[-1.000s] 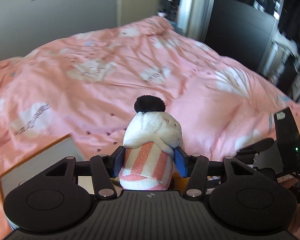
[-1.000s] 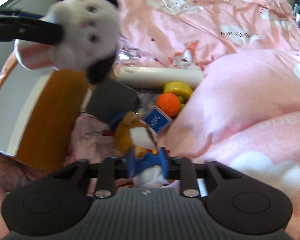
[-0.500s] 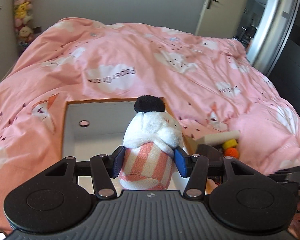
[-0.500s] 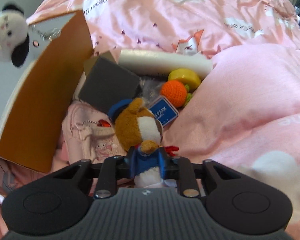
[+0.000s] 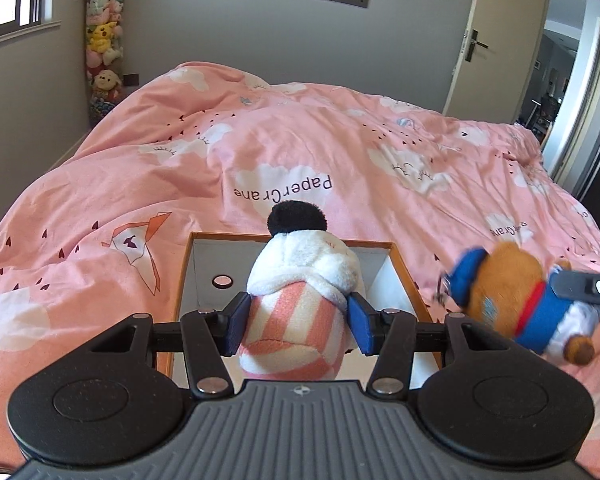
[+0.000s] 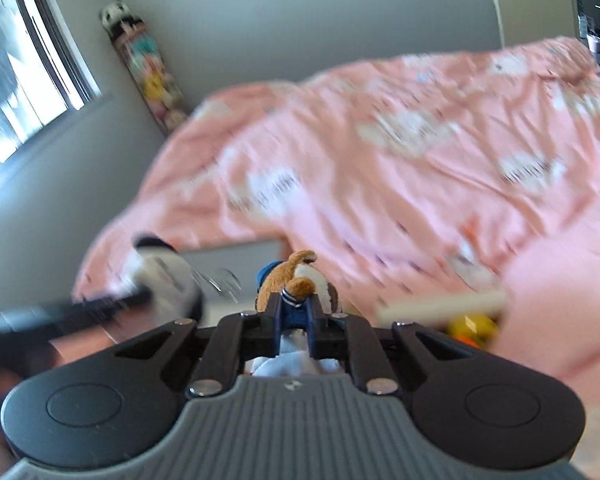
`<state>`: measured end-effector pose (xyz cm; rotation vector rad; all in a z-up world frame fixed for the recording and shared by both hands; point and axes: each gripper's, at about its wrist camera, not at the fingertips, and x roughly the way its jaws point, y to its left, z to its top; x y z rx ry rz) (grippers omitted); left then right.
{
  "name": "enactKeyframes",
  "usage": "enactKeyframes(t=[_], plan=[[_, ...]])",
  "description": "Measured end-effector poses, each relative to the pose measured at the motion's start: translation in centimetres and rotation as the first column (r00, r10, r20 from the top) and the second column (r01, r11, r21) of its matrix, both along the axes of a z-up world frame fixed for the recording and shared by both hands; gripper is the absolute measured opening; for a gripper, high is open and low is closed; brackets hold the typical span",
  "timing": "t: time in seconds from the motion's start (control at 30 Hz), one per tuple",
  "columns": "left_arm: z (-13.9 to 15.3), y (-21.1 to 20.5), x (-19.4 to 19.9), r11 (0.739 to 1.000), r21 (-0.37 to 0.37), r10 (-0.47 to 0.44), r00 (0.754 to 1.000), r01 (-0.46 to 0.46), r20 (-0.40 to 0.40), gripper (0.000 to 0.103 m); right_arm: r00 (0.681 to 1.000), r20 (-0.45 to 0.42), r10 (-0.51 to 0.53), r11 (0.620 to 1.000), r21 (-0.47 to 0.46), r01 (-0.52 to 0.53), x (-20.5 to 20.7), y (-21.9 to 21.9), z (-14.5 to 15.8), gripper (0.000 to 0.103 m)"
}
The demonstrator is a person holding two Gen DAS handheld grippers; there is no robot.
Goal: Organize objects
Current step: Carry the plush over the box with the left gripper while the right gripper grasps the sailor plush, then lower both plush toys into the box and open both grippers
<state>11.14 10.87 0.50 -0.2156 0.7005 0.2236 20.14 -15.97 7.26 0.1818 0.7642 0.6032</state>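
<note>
Your left gripper (image 5: 296, 322) clamps the striped plush (image 5: 300, 300) above the open box (image 5: 404, 276), poised for deposit, while your right gripper (image 6: 294, 316), at 3 o'clock, clamps the bear plush (image 5: 508, 300) for the same box.

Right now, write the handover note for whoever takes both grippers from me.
Left gripper: shut on the striped plush, held above the open orange box.
Right gripper: shut on the brown plush in blue, in the air just right of the box; that view is blurred.
Done: both toys picked up; none visibly in the box.
Left: drop both plushes into the box, then collect the white roll and yellow toy lying on the pink duvet.
</note>
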Motion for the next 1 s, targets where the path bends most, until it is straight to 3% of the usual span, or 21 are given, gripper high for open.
enactKeyframes(t=[0.13,0.33,0.47,0.63,0.83,1.0], plan=[[-1.0,0.1,1.2,1.000,0.005,0.023,0.999,-0.023,-0.027,0.060,0.999,-0.030,-0.013,0.999,0.038,0.014,1.7,4.2,-0.2,0.012],[-3.9,0.7,3.6,0.998,-0.014,0.066,0.993,-0.067,-0.098,0.060,0.996,-0.089,-0.029,1.000,-0.010,0.028,4.0,8.9,-3.9,0.012],[-5.6,1.0,5.0,0.996,-0.050,0.069,0.987,-0.077,-0.142,0.060,0.996,-0.082,-0.036,0.997,-0.066,0.031,4.9,11.1,-5.4,0.012],[-6.9,1.1,6.2,0.996,-0.047,0.064,0.985,-0.073,-0.160,0.059,0.978,-0.197,-0.067,0.996,-0.079,0.052,6.9,11.6,-8.4,0.012],[-9.0,1.3,7.1,0.993,-0.098,0.043,0.976,-0.066,-0.215,0.061,0.974,-0.219,-0.060,0.992,-0.126,0.032,7.4,12.4,-10.1,0.011],[-9.0,2.0,7.2,0.987,-0.160,-0.010,0.971,-0.030,-0.240,0.067,0.970,-0.241,-0.008,0.983,-0.179,-0.036,7.9,13.3,-10.1,0.013]])
